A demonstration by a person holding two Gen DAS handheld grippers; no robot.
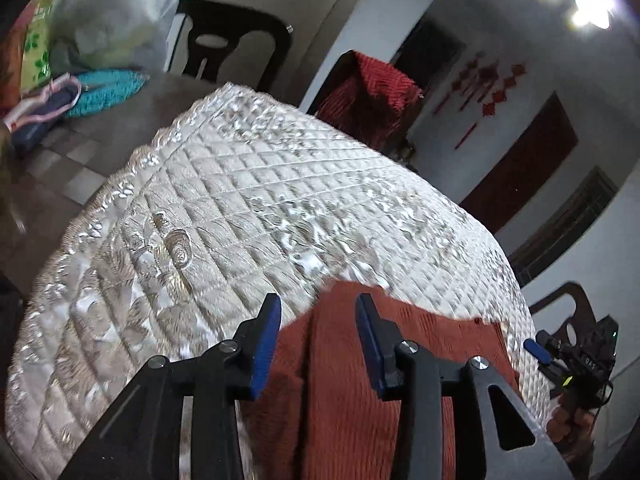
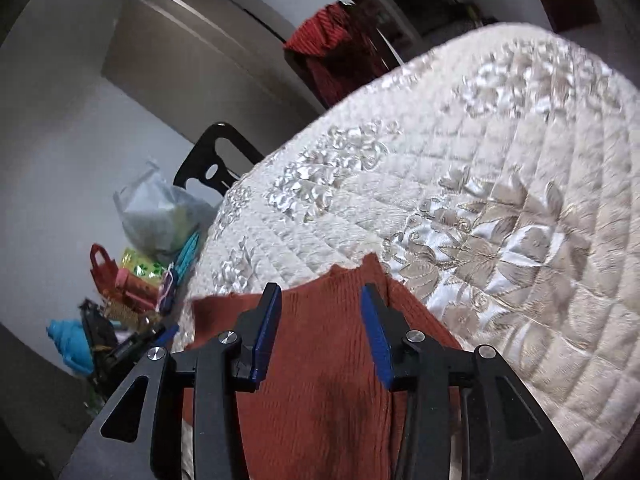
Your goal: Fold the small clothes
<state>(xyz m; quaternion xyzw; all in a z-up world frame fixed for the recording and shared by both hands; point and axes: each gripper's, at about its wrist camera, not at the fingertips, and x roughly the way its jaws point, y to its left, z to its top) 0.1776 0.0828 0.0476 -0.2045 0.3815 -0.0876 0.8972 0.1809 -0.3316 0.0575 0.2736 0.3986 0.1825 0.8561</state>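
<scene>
A rust-red ribbed knit garment (image 1: 348, 392) lies on the cream quilted table cover (image 1: 248, 184), at its near edge. My left gripper (image 1: 318, 316) is open above the garment's left part, its blue pads apart and empty. In the right wrist view the same garment (image 2: 320, 380) lies under my right gripper (image 2: 320, 308), which is open and empty, its fingers either side of the cloth's far edge. The right gripper also shows at the right of the left wrist view (image 1: 538, 350), beyond the garment.
A pile of clothes, a teal knit item (image 1: 104, 90) and plastic bags (image 1: 108, 20) lie at the far left on the dark table. Black chairs (image 1: 236, 44) stand around. A red cloth (image 1: 372, 92) hangs on a chair behind.
</scene>
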